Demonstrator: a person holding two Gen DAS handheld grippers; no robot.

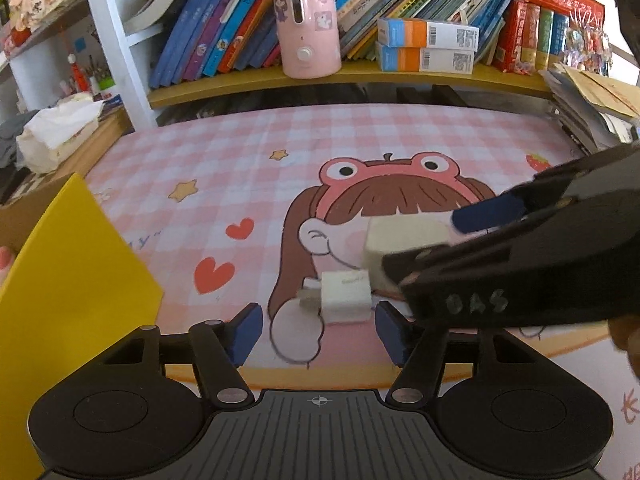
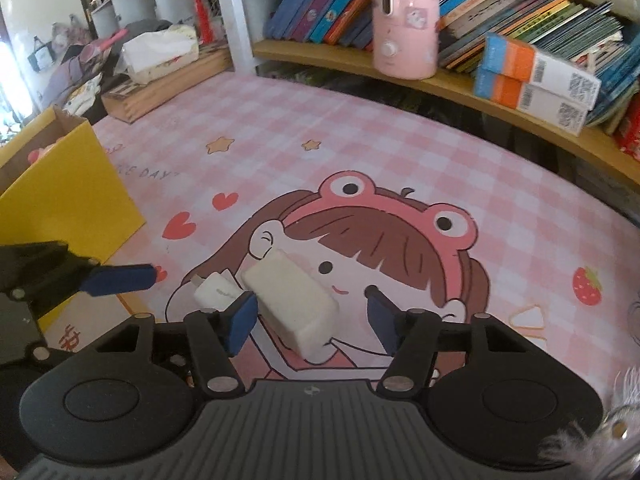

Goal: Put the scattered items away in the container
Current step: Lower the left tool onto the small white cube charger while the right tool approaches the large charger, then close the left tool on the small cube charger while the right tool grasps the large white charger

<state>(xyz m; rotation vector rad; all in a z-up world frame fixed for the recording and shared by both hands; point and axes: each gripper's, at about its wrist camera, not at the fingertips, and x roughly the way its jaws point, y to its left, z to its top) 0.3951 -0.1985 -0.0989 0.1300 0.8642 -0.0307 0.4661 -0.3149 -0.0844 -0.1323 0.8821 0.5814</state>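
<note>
Left wrist view: the left tool point(image 1: 319, 330) sits at lower centre, its blue pads point(image 1: 247, 332) spread apart and touching nothing. A small white charger plug point(image 1: 344, 296) lies on the pink checked cartoon mat point(image 1: 208, 168) of the worktop, in the gap just ahead of the pads, prongs pointing to frame left. The right tool point(image 1: 416, 240) reaches in from the right edge, black body with pale lettering, one blue pad over the top of a larger off-white block point(image 1: 400, 236); the block sits just above and right of the plug, and whether the two touch cannot be told. The yellow box point(image 1: 72, 280), the container, fills the left edge. Upper frame: a shelf point(image 1: 360, 76) with slanted books, a pink cylinder-shaped appliance point(image 1: 306, 20) and two stacked blue-and-orange cartons point(image 1: 426, 44). Right wrist view: the right tool point(image 2: 312, 318) at lower centre, pads spread wider than the off-white block point(image 2: 292, 304), which lies slantwise between them; the left-hand pad point(image 2: 242, 320) is close against the block's edge, the right-hand pad stands clear, so no firm grip is seen. The charger plug point(image 2: 214, 290) lies just left of the block, beside the left-hand pad. The left tool point(image 2: 116, 280) shows at mid left, one blue pad pointing toward the plug; its second pad is out of frame here. The yellow box point(image 2: 68, 200) stands open at the left edge, something pink inside, well apart from both white items. A tissue pack point(image 2: 160, 54) rests on a wooden tray in the upper left.
</note>
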